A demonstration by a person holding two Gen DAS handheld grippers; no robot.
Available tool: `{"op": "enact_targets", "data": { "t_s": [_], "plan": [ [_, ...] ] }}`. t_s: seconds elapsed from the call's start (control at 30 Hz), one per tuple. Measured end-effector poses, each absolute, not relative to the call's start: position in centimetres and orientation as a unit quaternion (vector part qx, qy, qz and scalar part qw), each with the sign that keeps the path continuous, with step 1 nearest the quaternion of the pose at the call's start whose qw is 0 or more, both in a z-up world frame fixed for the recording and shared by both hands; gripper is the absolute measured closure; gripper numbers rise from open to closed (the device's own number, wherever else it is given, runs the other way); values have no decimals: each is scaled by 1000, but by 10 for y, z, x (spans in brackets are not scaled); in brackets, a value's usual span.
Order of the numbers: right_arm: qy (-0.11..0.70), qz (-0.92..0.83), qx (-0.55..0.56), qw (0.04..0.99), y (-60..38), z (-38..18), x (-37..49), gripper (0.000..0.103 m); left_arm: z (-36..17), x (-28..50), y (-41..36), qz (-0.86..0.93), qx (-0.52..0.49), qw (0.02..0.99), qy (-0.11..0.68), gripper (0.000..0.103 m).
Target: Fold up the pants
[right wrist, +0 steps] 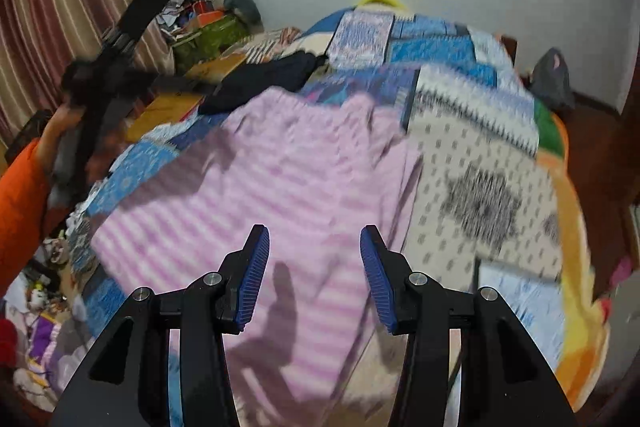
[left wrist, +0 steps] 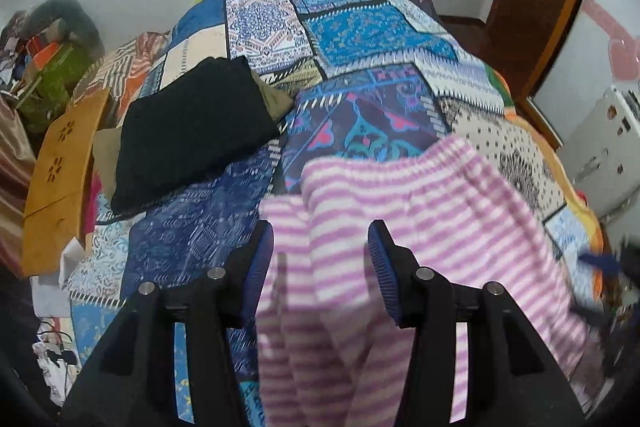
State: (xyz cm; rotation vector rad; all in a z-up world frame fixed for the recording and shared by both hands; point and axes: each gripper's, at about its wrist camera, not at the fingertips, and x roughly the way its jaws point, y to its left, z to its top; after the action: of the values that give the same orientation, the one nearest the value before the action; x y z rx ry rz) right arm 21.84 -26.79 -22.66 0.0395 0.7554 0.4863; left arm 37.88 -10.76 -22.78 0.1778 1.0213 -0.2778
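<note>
On the bed, over a patchwork quilt [left wrist: 360,39] – pink-and-white striped pants [right wrist: 280,179], lying mostly flat with some wrinkles near the far edge. Right tool [right wrist: 314,267] above the near part of the pants, jaws apart, nothing between the pads, only its shadow on the cloth. Left tool [left wrist: 320,259] over the left side of the pants, jaws also apart; striped cloth visible in the gap, no pad seen pressing on it. Further left on the quilt, apart from the pants – a folded black garment [left wrist: 192,131]. In the right wrist view, at the left edge, an orange sleeve [right wrist: 20,207], much blurred.
</note>
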Motion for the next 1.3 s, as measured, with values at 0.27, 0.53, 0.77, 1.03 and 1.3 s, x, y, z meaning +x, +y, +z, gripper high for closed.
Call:
{"op": "enact_targets", "data": {
  "t_s": [0.27, 0.53, 0.77, 1.03, 1.3],
  "plan": [
    [365, 229, -2, 903, -250, -230, 279, 59, -249, 392, -100, -131, 72, 854, 498, 54],
    [394, 218, -13, 893, -237, -254, 320, 81, -269, 420, -105, -160, 47, 844, 509, 67],
    [390, 220, -24, 894, -234, -263, 326, 95, -273, 424, -117, -170, 72, 850, 493, 90],
    [382, 198, -39, 902, -234, -267, 330, 97, -286, 435, -112, -140, 86, 848, 504, 91],
    [388, 211, -7, 897, -260, -226, 301, 95, -234, 408, -82, -143, 41, 856, 494, 83]
  ]
}}
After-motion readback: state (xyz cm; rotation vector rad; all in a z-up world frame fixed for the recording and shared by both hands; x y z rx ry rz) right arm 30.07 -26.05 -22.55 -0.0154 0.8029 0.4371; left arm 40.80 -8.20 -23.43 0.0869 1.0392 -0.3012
